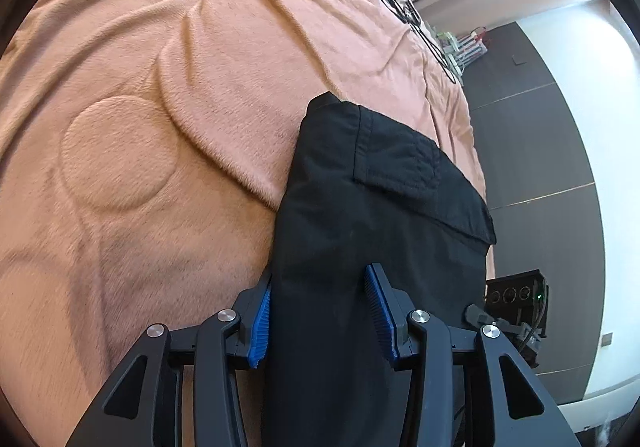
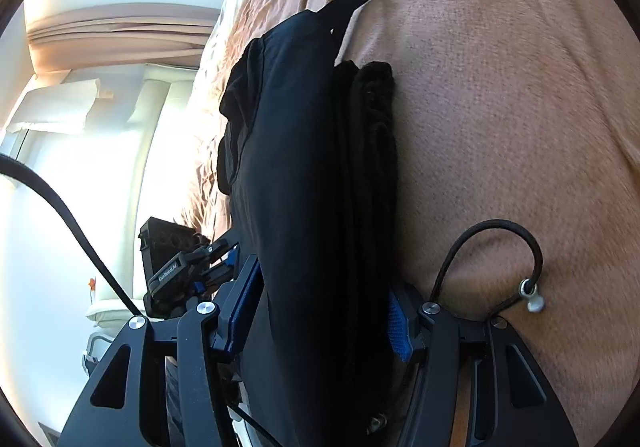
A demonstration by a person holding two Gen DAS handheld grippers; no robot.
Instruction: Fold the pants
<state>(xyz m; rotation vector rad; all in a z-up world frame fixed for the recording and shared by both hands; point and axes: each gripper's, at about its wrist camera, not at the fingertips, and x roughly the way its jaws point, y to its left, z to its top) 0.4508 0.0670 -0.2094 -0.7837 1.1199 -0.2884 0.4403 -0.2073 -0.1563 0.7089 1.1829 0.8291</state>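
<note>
The black pants (image 1: 384,215) lie on the bed's pink blanket (image 1: 160,127), stretching ahead between both grippers' fingers. The left gripper (image 1: 320,311) stands wide apart around the fabric; the right gripper (image 2: 320,311) looks pressed against the bundle, its grip uncertain.

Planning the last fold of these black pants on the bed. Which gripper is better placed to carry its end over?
Probably the right gripper: its jaws straddle the thick, bunched pants. The left gripper has a wider gap around flatter cloth near the pocket flap. Neither grip is clearly closed.
</note>
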